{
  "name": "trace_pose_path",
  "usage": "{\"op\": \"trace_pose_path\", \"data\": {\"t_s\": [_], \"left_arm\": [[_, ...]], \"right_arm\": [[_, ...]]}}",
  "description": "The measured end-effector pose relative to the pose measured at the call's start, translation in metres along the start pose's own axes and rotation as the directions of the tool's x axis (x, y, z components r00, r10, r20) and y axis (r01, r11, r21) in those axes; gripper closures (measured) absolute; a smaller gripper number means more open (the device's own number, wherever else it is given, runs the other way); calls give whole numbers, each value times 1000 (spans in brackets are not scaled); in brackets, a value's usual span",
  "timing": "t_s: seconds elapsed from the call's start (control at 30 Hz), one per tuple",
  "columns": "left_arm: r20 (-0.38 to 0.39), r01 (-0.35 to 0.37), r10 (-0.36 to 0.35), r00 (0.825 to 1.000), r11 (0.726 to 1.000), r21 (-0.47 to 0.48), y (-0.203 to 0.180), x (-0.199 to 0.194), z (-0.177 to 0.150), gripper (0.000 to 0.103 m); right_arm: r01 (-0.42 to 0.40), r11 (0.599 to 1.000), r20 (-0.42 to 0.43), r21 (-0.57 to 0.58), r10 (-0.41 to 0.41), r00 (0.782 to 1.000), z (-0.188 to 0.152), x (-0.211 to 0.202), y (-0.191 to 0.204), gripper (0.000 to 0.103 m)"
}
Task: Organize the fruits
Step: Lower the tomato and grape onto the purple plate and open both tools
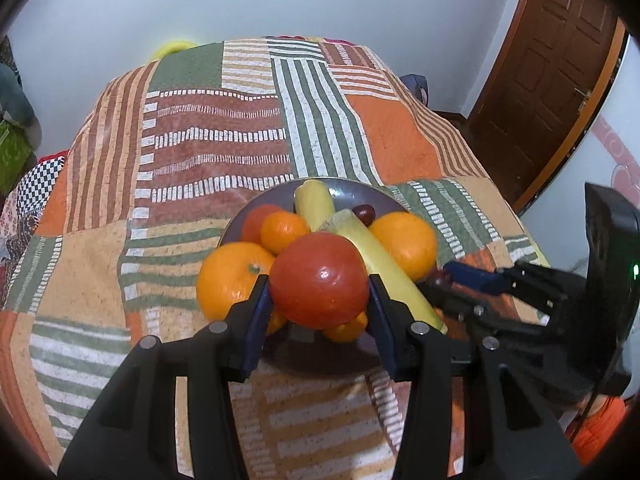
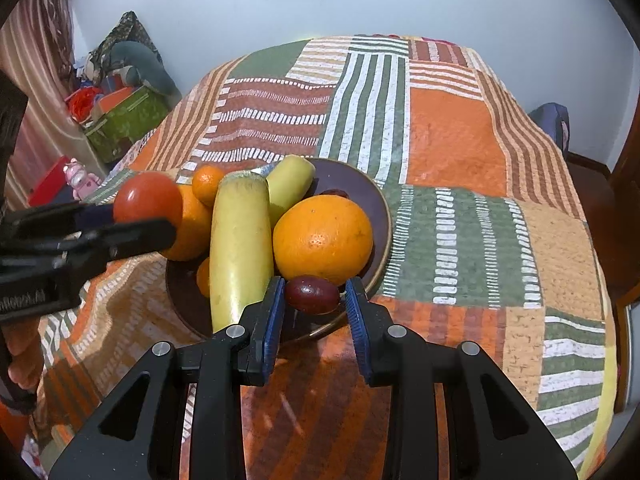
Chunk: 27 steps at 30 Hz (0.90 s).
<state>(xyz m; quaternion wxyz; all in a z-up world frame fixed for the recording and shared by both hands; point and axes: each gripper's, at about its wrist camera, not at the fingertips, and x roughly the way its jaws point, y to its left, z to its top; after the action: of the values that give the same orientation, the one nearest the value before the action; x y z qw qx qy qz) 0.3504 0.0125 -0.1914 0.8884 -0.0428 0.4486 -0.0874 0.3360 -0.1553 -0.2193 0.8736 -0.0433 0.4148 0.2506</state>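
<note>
The left gripper [image 1: 319,292] is clamped on the red tomato [image 1: 319,279] above the plate's [image 2: 382,204] near-left side, while the right gripper [image 2: 315,300] brackets the dark plum [image 2: 312,294] at the near rim — pads touching or nearly so — its long axis across the jaws.

Glossy, smooth round red tomato [image 1: 319,280]; matt, pebbled large round orange [image 2: 322,239]. Woven patchwork striped cloth cover [image 2: 452,152], matt. Glazed dark brown ceramic plate [image 2: 376,196], faint sheen.
</note>
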Motion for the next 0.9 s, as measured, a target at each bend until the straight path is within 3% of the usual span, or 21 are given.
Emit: {"op": "trace_pose_path", "data": {"t_s": [0.2,0.37,0.57,0.9], "left_arm": [[-31,-3,3,1000,1000,-10,0,16,-1,55],[-14,-5,5,1000,1000,3,-4,16,-2,46],[0,-16,16,1000,1000,10,-2,13,-3,46],[100,-32,30,995,999,20,0,-44,-4,46]], "right_arm": [[-13,1000,-13,-4,13,1000,0,4,-2,73],[4,1000,-12,-8,-4,1000,0,4,-6,57],[2,1000,-7,-4,-2,1000,0,1,-10,57],[5,1000,71,8,-6,997,10,-36,-6,57]]}}
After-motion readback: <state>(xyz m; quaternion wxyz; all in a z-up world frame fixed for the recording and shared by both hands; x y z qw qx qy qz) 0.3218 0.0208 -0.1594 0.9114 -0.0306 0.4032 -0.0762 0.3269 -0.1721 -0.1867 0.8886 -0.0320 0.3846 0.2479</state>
